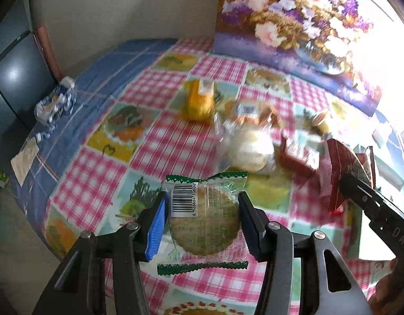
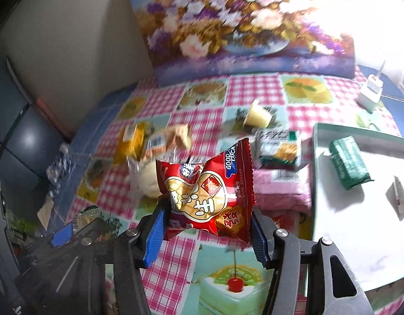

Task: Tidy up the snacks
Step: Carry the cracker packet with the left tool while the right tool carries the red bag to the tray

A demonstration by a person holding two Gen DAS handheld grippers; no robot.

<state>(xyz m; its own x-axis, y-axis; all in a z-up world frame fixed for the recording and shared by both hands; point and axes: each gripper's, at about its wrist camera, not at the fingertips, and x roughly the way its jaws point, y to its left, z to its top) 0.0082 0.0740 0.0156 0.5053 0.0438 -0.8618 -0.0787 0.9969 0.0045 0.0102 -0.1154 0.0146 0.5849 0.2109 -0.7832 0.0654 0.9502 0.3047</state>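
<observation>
L tool [image 1: 202, 220] clamps wrapped cookie [image 1: 205, 223] by its edges, above bench [image 1: 102, 178]. R tool [image 2: 205, 223] grips red snack bag [image 2: 209, 194], tray [image 2: 317, 157] to its right. Both light; cookie brittle, bag puffy, slick. Hold mid-pack, gently.

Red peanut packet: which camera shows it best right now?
The right wrist view: the red peanut packet sits centred, front facing the camera, between the right tongs. The left wrist view shows only its edge at far right, partly hidden.

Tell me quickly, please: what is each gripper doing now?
Left gripper: closed on the round biscuit packet.
Right gripper: closed on the red snack bag.
</observation>
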